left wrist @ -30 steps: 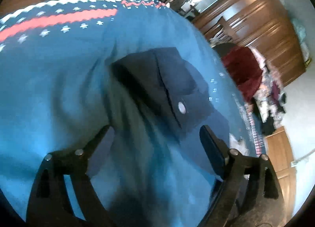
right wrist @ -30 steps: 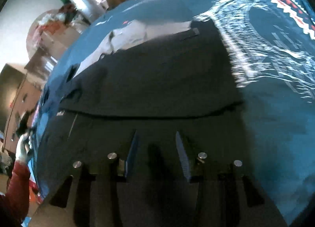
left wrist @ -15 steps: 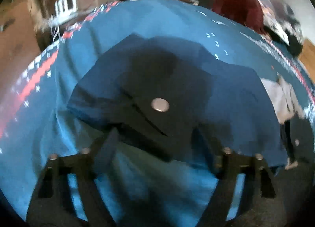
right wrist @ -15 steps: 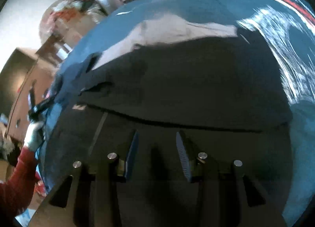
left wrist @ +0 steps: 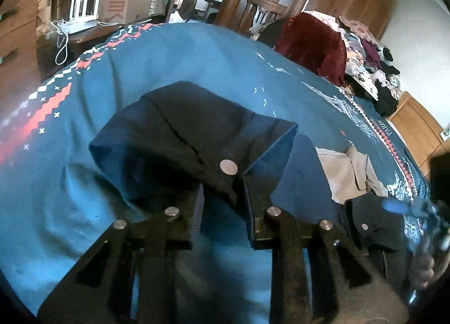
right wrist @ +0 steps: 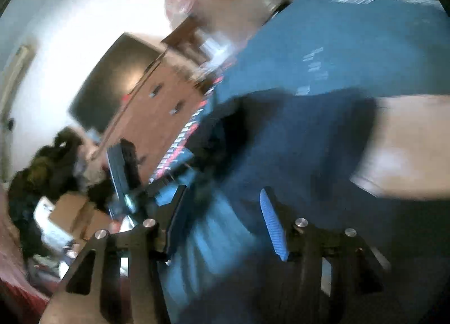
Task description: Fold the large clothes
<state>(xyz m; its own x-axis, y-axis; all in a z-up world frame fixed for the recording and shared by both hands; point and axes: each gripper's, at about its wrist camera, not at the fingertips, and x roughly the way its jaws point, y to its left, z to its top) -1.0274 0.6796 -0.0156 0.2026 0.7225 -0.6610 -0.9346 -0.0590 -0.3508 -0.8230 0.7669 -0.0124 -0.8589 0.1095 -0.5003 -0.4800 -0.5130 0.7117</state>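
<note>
A dark navy garment with a silver snap button lies bunched on the blue bedspread. My left gripper is shut on the garment's edge just below the snap, and the cloth stands up in a hump beyond it. A beige part of the garment lies to the right. The right wrist view is heavily blurred. There my right gripper stands open over the dark cloth, its blue pads wide apart with nothing between them. The beige patch lies at the right.
A heap of red and mixed clothes sits at the bed's far side, with a wooden chair and wardrobe behind it. Cardboard boxes and a desk are at the far left. A blurred hand shows at lower right.
My left gripper went from wide open to shut on the garment's edge by the snap. My right gripper opened wider and swung fast, blurring its view.
</note>
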